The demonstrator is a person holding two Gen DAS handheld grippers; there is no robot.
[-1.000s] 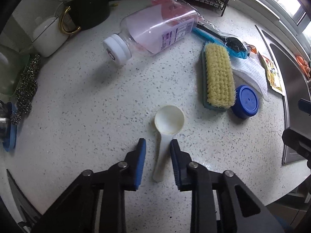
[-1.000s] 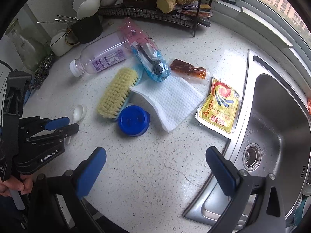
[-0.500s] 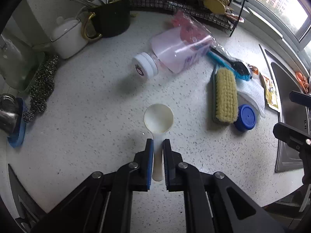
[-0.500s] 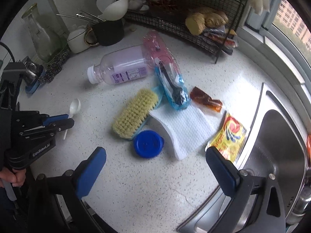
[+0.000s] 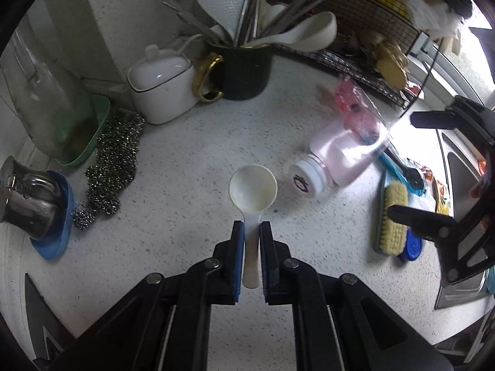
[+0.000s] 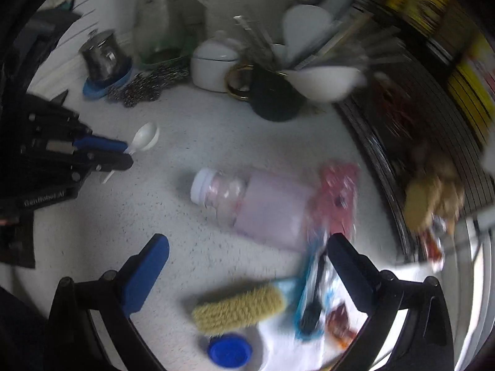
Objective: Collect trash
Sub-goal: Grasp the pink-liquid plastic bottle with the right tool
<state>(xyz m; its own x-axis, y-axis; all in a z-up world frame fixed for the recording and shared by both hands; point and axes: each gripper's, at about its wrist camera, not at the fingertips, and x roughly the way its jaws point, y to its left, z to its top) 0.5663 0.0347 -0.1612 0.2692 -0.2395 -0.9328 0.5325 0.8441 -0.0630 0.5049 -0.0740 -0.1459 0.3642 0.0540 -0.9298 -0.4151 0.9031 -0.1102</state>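
Note:
My left gripper (image 5: 251, 228) is shut on the handle of a white plastic spoon (image 5: 253, 188), holding it above the speckled counter (image 5: 173, 216). The right wrist view shows the same left gripper (image 6: 123, 154) and spoon (image 6: 145, 137) at the left. My right gripper (image 6: 247, 242) is open, its blue pads spread above a lying clear bottle (image 6: 263, 207) with a white cap; the picture is blurred. A pink wrapper (image 6: 337, 191) lies against the bottle's base. The left wrist view has the right gripper (image 5: 402, 165) beyond the bottle (image 5: 340, 157).
A scrub brush (image 6: 238, 309), blue lid (image 6: 229, 352), blue packet (image 6: 312, 293) and white paper towel (image 6: 284, 340) lie near the right gripper. At the back stand a dark mug of utensils (image 5: 244, 71), a white pot (image 5: 161, 83), steel scourers (image 5: 111, 167) and a wire rack (image 5: 355, 31). The sink (image 5: 461, 185) is right.
The left gripper shut on the spoon handle and lifted it, moving toward the mug. The right gripper swung left from the sink side to above the bottle, rolling as it went.

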